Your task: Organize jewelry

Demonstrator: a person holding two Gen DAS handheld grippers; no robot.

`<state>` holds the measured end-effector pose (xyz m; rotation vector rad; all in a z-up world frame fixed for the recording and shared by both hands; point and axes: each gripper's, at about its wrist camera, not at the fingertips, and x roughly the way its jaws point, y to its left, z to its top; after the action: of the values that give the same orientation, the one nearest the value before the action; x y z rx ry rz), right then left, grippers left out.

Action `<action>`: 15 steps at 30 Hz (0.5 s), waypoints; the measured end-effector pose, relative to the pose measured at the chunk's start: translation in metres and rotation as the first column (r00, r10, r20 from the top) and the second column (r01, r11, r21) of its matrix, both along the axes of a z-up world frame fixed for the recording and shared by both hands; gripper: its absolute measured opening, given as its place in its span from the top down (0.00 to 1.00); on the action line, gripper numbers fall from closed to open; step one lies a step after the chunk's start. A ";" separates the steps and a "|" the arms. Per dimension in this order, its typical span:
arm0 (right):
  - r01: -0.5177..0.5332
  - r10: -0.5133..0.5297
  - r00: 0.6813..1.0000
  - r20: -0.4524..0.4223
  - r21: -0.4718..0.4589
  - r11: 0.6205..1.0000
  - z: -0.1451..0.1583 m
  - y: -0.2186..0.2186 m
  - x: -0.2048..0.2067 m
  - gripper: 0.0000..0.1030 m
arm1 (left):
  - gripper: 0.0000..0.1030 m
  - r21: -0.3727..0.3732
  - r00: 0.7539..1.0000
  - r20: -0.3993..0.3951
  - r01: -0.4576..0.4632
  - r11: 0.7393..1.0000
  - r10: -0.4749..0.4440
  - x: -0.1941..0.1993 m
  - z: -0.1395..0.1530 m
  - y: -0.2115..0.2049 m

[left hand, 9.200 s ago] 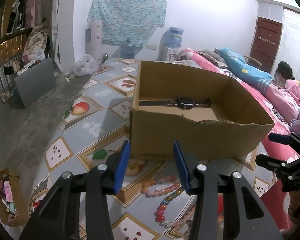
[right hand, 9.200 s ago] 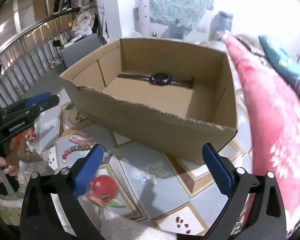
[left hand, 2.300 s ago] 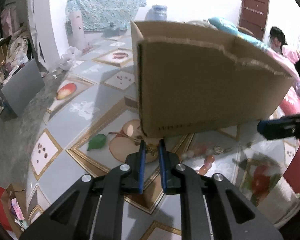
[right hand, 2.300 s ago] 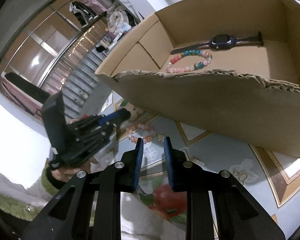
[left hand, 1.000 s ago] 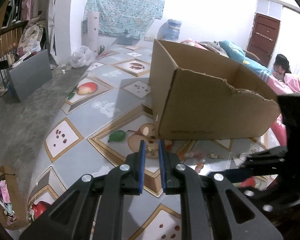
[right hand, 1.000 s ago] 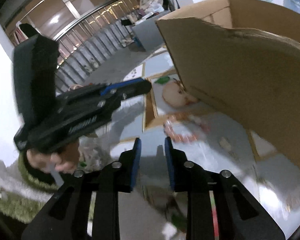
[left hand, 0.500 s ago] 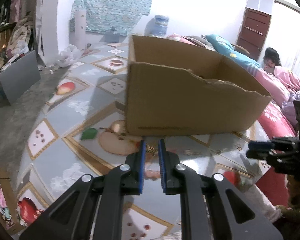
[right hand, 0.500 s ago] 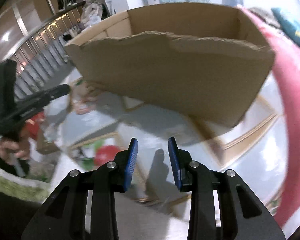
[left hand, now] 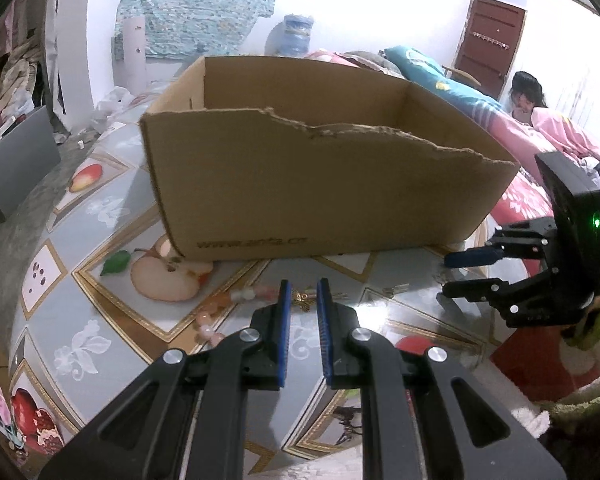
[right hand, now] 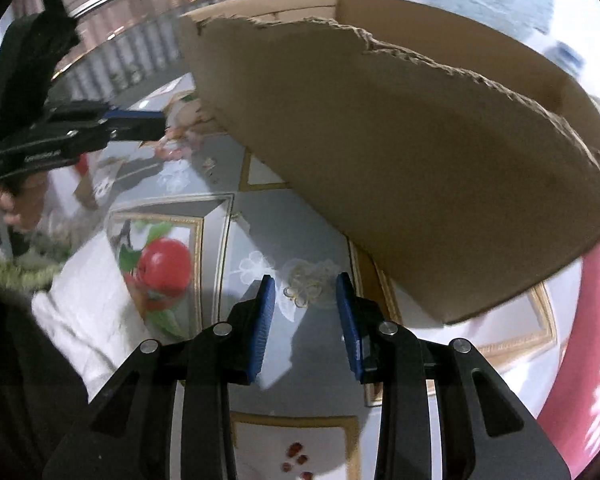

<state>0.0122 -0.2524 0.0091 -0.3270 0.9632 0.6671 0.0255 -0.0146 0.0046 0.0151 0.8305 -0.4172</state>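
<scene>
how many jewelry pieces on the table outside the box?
3: pink bead bracelet left of the left gripper jaws, gold piece just ahead of those jaws, gold flower piece ahead of the right gripper jaws. Box interior is hidden.

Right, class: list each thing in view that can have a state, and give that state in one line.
cardboard box: open-topped, front rim torn.
left hand-held gripper: narrow gap, holding nothing.
right hand-held gripper: open, empty.
pink bead bracelet: lying loose on the mat, outside the box.
brown door: closed.
</scene>
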 end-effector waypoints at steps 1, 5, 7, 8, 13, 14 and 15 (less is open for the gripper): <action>-0.021 0.021 1.000 -0.007 -0.003 1.000 0.000 0.000 0.003 0.72 | 0.88 0.002 1.000 0.000 0.002 1.000 -0.002 0.000 0.000 -0.002; -0.104 0.104 0.994 -0.024 -0.027 0.994 0.005 -0.005 0.007 0.78 | 0.88 0.013 1.000 0.004 0.008 1.000 -0.008 0.002 0.002 -0.009; -0.140 0.139 0.990 -0.038 -0.038 0.989 0.004 0.001 0.012 0.83 | 0.88 0.018 1.000 0.006 0.009 1.000 -0.009 0.002 0.003 -0.011; -0.149 0.148 0.988 -0.042 -0.041 0.988 0.003 0.002 0.012 0.84 | 0.88 0.019 1.000 0.006 0.010 1.000 -0.010 0.001 0.003 -0.011; -0.168 0.166 0.984 -0.068 -0.024 0.986 -0.002 0.009 0.019 0.86 | 0.88 0.027 1.000 0.010 0.007 1.000 -0.007 0.000 0.004 -0.016; -0.162 0.161 0.984 -0.073 -0.016 0.987 -0.006 0.015 0.022 0.86 | 0.88 0.029 1.000 0.012 0.007 1.000 -0.007 -0.001 0.005 -0.017; -0.158 0.157 0.985 -0.075 -0.009 0.987 -0.006 0.015 0.023 0.86 | 0.88 0.029 1.000 0.014 0.006 1.000 -0.007 -0.001 0.005 -0.017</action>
<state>0.0353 -0.2375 0.0027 -0.3967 1.0204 0.8213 0.0248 -0.0315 0.0098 0.0476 0.8232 -0.4109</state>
